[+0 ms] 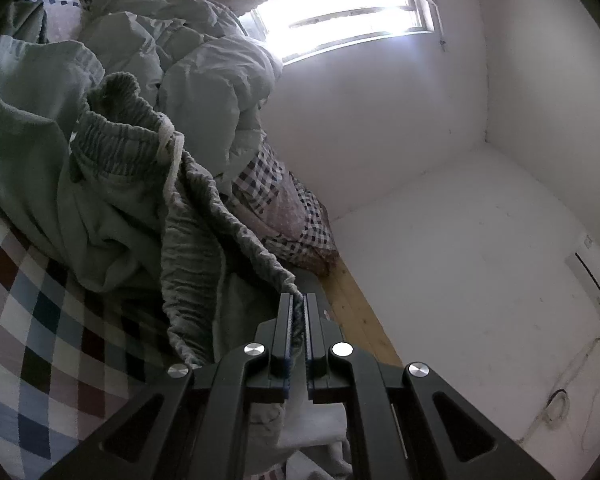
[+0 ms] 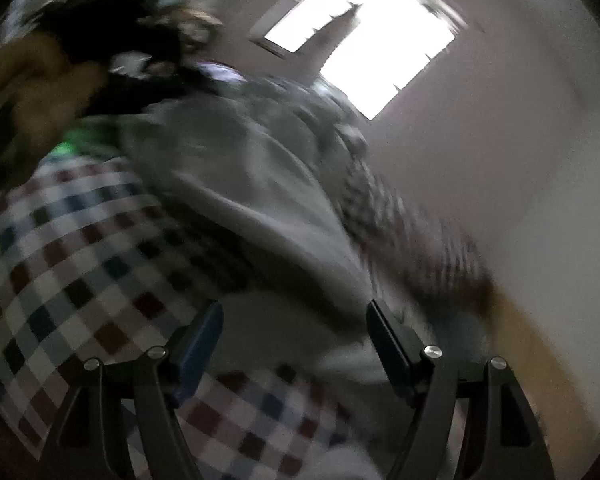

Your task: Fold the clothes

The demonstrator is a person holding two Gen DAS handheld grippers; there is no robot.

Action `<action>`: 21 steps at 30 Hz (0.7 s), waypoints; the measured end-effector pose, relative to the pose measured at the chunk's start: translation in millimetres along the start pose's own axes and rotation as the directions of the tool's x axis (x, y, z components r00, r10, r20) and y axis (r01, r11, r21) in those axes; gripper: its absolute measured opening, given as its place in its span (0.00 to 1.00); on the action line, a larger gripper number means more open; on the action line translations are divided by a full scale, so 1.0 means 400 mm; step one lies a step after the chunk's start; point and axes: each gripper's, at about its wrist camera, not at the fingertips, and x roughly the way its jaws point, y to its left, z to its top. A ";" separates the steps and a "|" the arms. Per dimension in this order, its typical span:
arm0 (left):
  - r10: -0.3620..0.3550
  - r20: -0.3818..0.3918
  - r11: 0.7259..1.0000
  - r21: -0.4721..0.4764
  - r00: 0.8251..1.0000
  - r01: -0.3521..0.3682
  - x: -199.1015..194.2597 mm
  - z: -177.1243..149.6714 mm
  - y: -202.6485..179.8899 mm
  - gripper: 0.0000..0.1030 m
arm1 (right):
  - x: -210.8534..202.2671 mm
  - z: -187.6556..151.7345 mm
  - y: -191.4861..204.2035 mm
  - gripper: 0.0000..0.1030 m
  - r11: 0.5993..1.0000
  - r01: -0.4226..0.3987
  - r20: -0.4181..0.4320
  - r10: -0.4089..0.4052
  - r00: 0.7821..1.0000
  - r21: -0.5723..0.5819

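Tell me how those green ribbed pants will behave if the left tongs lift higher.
Probably floppy: the green ribbed pants sag in folds from the left tongs, which pinch only an edge. The bunched elastic waistband will likely trail. Ribbed cloth should resist slipping.

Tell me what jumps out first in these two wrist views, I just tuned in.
In the left wrist view, the left gripper is shut on the hem of a green ribbed garment that hangs up from the checked bedsheet, with a bright window behind a heap of pale green bedding. The right wrist view is badly motion-blurred: the right gripper is open and empty, over the sheet and a pale cloth.
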 end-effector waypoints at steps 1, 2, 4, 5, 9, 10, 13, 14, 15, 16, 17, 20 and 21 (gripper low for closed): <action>0.001 -0.004 1.000 0.003 1.000 -0.001 0.001 0.002 0.000 0.03 | 0.002 0.010 0.026 0.75 0.999 0.010 0.034 -0.008 0.999 -0.049; 0.002 -0.008 1.000 0.008 1.000 -0.002 -0.001 0.005 -0.001 0.03 | 0.004 0.020 0.050 0.75 0.995 0.021 0.068 -0.015 0.998 -0.096; 0.002 -0.015 1.000 0.017 1.000 -0.002 -0.005 0.010 -0.005 0.03 | 0.008 0.039 0.100 0.75 0.981 0.049 0.137 -0.023 0.990 -0.188; 0.002 -0.019 1.000 0.022 1.000 -0.002 -0.007 0.013 -0.006 0.03 | 0.011 0.049 0.125 0.75 0.970 0.065 0.171 -0.025 0.985 -0.232; 0.001 -0.032 0.999 0.040 0.999 0.000 -0.019 0.024 -0.009 0.03 | 0.048 0.081 0.196 0.75 0.928 0.113 0.250 -0.023 0.968 -0.355; 0.000 -0.037 0.999 0.043 0.999 0.001 -0.021 0.025 -0.009 0.03 | 0.063 0.085 0.205 0.75 0.923 0.120 0.248 -0.027 0.968 -0.367; -0.003 -0.051 0.999 0.054 0.999 0.006 -0.028 0.028 -0.010 0.03 | 0.107 0.105 0.222 0.74 0.907 0.144 0.251 -0.045 0.967 -0.395; -0.004 -0.056 0.998 0.057 0.998 0.007 -0.030 0.029 -0.010 0.03 | 0.115 0.111 0.227 0.74 0.902 0.153 0.260 -0.047 0.964 -0.403; -0.005 -0.061 0.998 0.060 0.998 0.009 -0.032 0.030 -0.010 0.03 | 0.124 0.117 0.232 0.74 0.897 0.161 0.269 -0.049 0.962 -0.411; -0.003 -0.068 0.998 0.063 0.998 0.007 -0.031 0.030 -0.010 0.03 | 0.132 0.123 0.237 0.74 0.892 0.169 0.279 -0.051 0.959 -0.419; 0.000 -0.075 0.998 0.064 0.997 0.005 -0.030 0.030 -0.009 0.03 | 0.134 0.129 0.245 0.74 0.887 0.177 0.288 -0.051 0.956 -0.428; 0.005 -0.085 0.997 0.073 0.996 0.001 -0.032 0.031 -0.011 0.03 | 0.140 0.145 0.269 0.74 0.868 0.199 0.317 -0.052 0.947 -0.454; 0.006 -0.085 0.997 0.074 0.996 0.000 -0.033 0.032 -0.011 0.03 | 0.146 0.151 0.269 0.68 0.867 0.203 0.316 -0.056 0.947 -0.454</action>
